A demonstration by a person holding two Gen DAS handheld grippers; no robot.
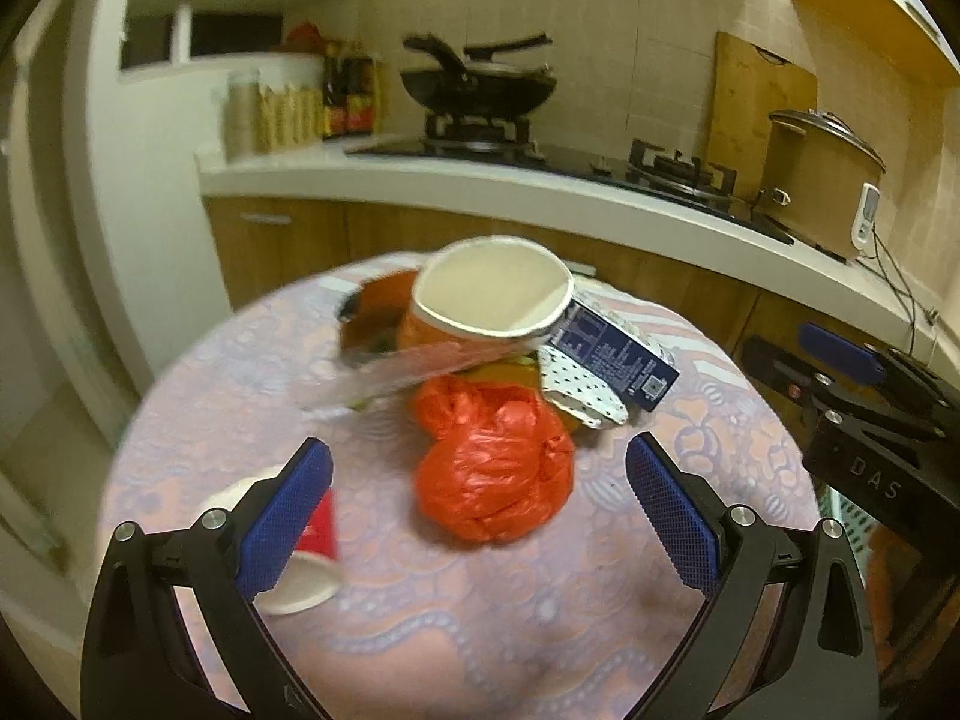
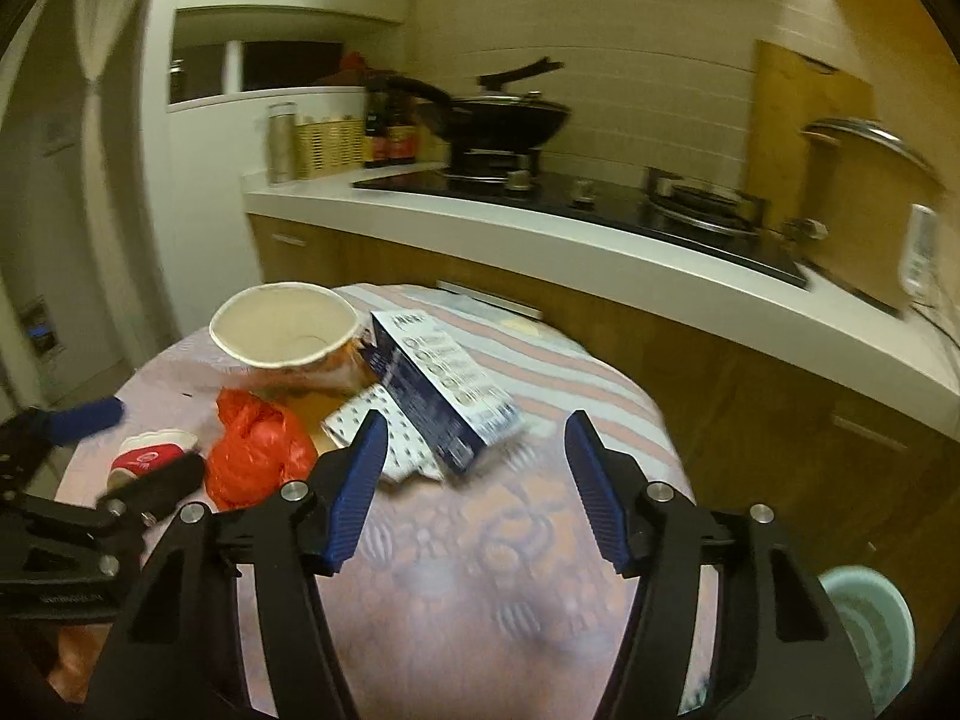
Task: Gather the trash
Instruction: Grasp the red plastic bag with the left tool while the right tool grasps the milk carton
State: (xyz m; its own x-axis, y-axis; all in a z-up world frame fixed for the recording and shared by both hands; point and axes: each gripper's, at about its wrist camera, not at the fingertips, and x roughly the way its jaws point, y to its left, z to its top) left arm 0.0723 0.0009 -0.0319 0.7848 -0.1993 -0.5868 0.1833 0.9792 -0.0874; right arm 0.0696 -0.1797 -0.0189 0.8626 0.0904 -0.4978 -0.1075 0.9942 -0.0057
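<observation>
Fingers on both tools stand wide apart and hold nothing. The left gripper [image 1: 480, 474] hovers above the round table [image 1: 690, 570], its blue pads flanking the view of the red plastic bag [image 1: 492, 468]; the right gripper [image 2: 474, 462] hangs over the same table [image 2: 480, 600] with its left pad in front of the dotted paper [image 2: 396, 450].

Surface: a round table under a pink-and-lavender patterned cloth. Behind the table runs a white counter [image 1: 540, 192] on wood-fronted cabinets, carrying a black gas hob with a black wok [image 1: 477, 87], a tan lidded pot [image 1: 822, 174] with a wooden board leaning on the wall behind it, and bottles and jars at the counter's far left end. Tiled wall above. A pale green basket [image 2: 870, 630] sits low beside the table, at the edge of the right wrist view.

Trash — all on the table, piled at its centre. The red bag is crumpled into a glossy knot on the near side of the pile. Behind the bag lies a large paper cup [image 1: 492, 294], orange outside, white inside, mouth tilted toward the cameras. To the bag's right, a dark blue printed carton [image 1: 618, 354] rests on the white dotted paper. A strip of clear film is blurred across the pile. A small red-and-white cup [image 1: 300, 564] lies on its side, apart from the pile, left of the bag.
</observation>
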